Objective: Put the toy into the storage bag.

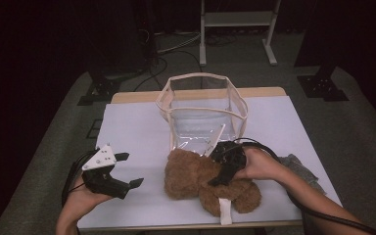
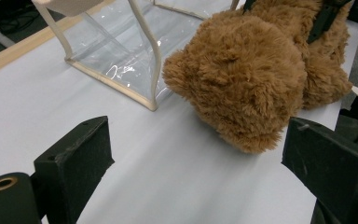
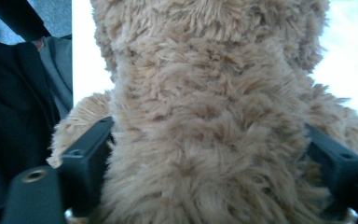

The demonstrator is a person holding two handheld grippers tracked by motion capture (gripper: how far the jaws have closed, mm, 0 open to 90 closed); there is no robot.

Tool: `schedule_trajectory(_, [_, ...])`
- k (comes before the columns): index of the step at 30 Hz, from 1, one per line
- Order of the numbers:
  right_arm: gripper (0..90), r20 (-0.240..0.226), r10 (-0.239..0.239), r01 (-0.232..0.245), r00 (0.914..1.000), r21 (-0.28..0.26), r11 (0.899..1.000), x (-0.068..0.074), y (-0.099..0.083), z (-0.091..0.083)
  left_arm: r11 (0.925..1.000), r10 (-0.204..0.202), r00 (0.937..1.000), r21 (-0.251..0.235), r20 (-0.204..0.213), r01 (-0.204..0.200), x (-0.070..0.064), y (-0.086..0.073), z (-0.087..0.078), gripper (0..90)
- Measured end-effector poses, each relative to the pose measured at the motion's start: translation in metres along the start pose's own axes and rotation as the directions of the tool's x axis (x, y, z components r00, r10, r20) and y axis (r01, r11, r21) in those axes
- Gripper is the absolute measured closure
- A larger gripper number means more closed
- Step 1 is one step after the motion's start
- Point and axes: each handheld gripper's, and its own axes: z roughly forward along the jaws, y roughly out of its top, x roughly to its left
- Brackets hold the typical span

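Observation:
A brown teddy bear (image 1: 205,183) lies on the white table (image 1: 127,122), near the front edge. Just behind it stands a clear plastic bag (image 1: 203,110) with cream trim, its mouth open upward. My right gripper (image 1: 223,169) comes down on the bear from the right. In the right gripper view its jaws are spread wide on both sides of the bear's body (image 3: 205,116), and the fur touches both, so my right gripper (image 3: 209,154) is open. My left gripper (image 1: 133,169) hovers open left of the bear. From my left gripper (image 2: 196,158), the bear's head (image 2: 247,79) and the bag (image 2: 121,60) lie ahead.
A grey cloth (image 1: 301,169) lies on the table's right edge beside the right forearm. A white tag (image 1: 224,210) hangs from the bear toward the front edge. A white frame (image 1: 237,19) stands on the floor beyond the table.

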Motion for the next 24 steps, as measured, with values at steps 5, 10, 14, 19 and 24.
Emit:
schedule_trajectory(5, [28.1,0.004,0.005,-0.005,1.0,0.017,1.0,-0.001,-0.004,0.002,1.0,0.001,1.0,0.003,0.001,-0.001,0.0,0.0,0.001,7.2])
schedule_trajectory(10, [39.0,0.007,-0.001,0.001,1.0,0.012,1.0,-0.004,-0.006,0.001,1.0,-0.002,1.0,0.005,0.003,0.002,0.001,-0.001,0.001,7.2])
schedule_trajectory(14, [46.3,-0.004,0.007,-0.007,1.0,0.003,1.0,-0.006,-0.007,-0.001,1.0,0.001,1.0,0.008,0.004,-0.001,0.001,-0.001,0.002,7.2])
schedule_trajectory(19, [52.3,-0.019,0.016,-0.016,0.9997,-0.01,1.0,-0.007,-0.007,-0.004,1.0,-0.005,1.0,0.006,0.004,0.005,0.001,-0.001,0.003,7.2])
schedule_trajectory(24, [55.9,-0.026,0.038,-0.038,0.999,-0.028,0.999,-0.01,-0.005,-0.009,1.0,-0.005,1.0,0.008,0.002,0.005,0.002,-0.001,0.001,7.2])
